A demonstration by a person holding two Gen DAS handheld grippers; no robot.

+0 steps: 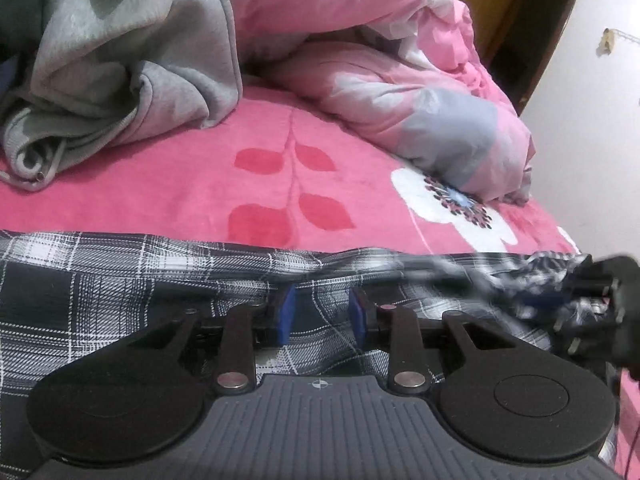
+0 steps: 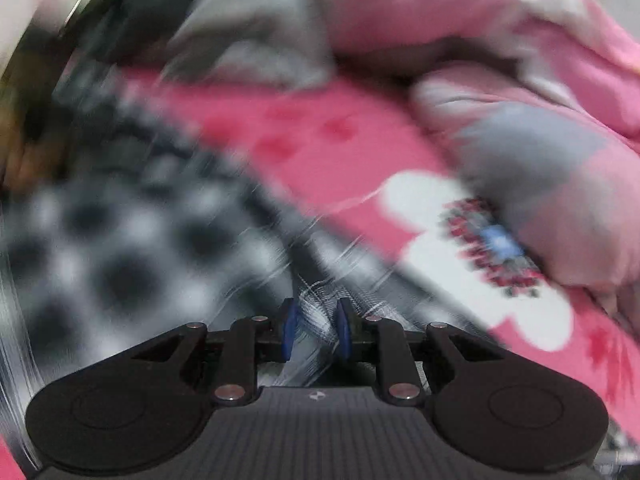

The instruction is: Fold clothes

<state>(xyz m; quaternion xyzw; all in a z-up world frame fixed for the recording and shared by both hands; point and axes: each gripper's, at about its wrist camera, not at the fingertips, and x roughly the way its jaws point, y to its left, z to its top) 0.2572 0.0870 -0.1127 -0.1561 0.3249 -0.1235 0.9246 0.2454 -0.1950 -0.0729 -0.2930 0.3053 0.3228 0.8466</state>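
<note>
Nearest the left camera, the left gripper (image 1: 322, 314) hovered low over the plaid shirt (image 1: 100, 280), its blue pads (image 1: 286, 312) standing apart with only flat cloth showing in the gap, nothing pinched. Over at the right edge of that view the right gripper (image 1: 592, 300) came in blurred, with a twisted bunch of the shirt gathered at its tips. From its own camera, that right gripper (image 2: 316, 328) had plaid fabric running up between its pads (image 2: 342, 330), which sat close together on the cloth; the rest of that picture was smeared, so little more could be read. And the shirt itself lay spread across the near side of the bed, its far edge drawn into a ridge running toward the right gripper. Beyond it, the pink blanket (image 1: 200, 192) with red leaves and a white flower lay bare. Further back, a grey hoodie (image 1: 132, 56) sat crumpled on the left, and a pink quilt (image 1: 400, 92) was heaped on the right. Behind the quilt stood a wooden cabinet (image 1: 516, 28) against the white wall.
</note>
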